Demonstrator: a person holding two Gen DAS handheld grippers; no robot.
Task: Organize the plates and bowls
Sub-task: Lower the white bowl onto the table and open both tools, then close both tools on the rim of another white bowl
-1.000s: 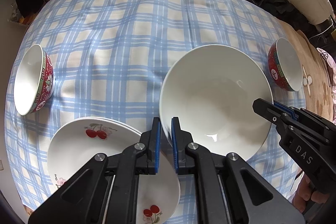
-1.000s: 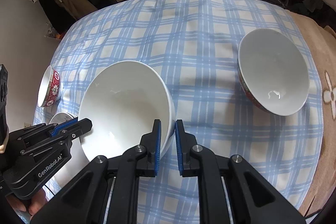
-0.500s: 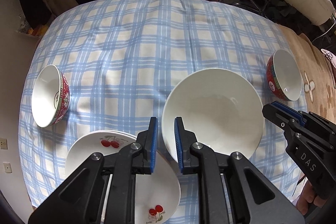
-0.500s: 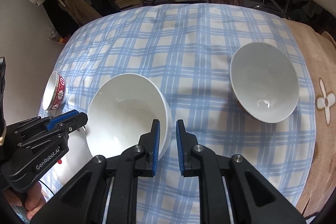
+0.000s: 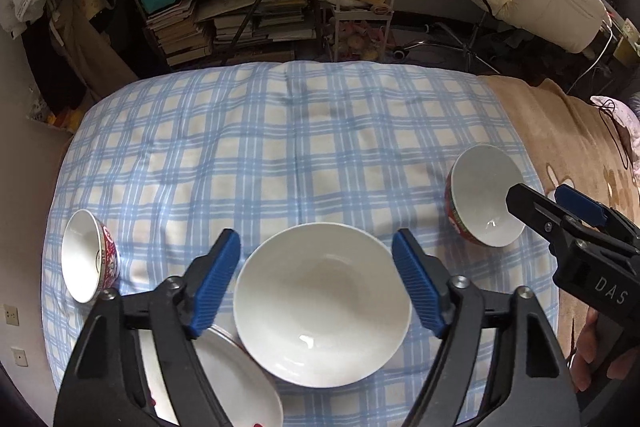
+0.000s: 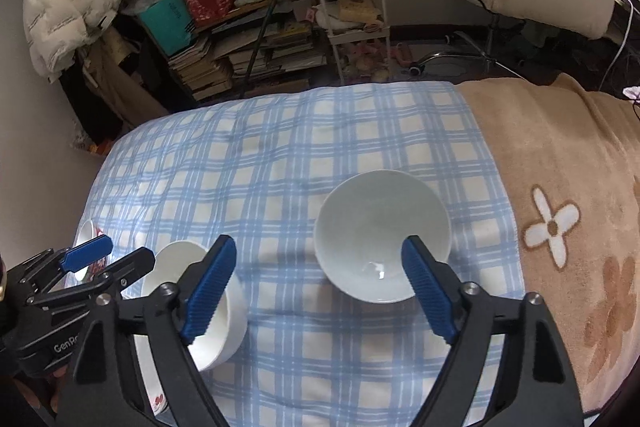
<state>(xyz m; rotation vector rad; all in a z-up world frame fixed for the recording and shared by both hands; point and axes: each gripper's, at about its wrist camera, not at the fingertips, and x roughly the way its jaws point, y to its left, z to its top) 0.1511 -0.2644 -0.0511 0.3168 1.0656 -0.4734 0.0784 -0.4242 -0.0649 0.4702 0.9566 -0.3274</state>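
On the far left of the blue-and-white checked cloth a small red-patterned porcelain bowl lies tipped on its side. Nearer the camera, white plates with a cherry print sit stacked at the cloth's front edge. The left claw hangs above with nothing in it; its jaws have just been opening and now stand wide. Below it the large plain white ceramic bowl rests upright on the cloth, its rim overlapping the plates' edge. Further right stands a second red-sided bowl with a white inside, upright and well apart. The right claw has likewise just spread wide and holds nothing. The surface looks like a soft bed, so a bowl set down off-centre may tip or roll as the small one has. Closing on a thin glazed rim risks a slip, and a bowl dropped onto the plates could chip them.
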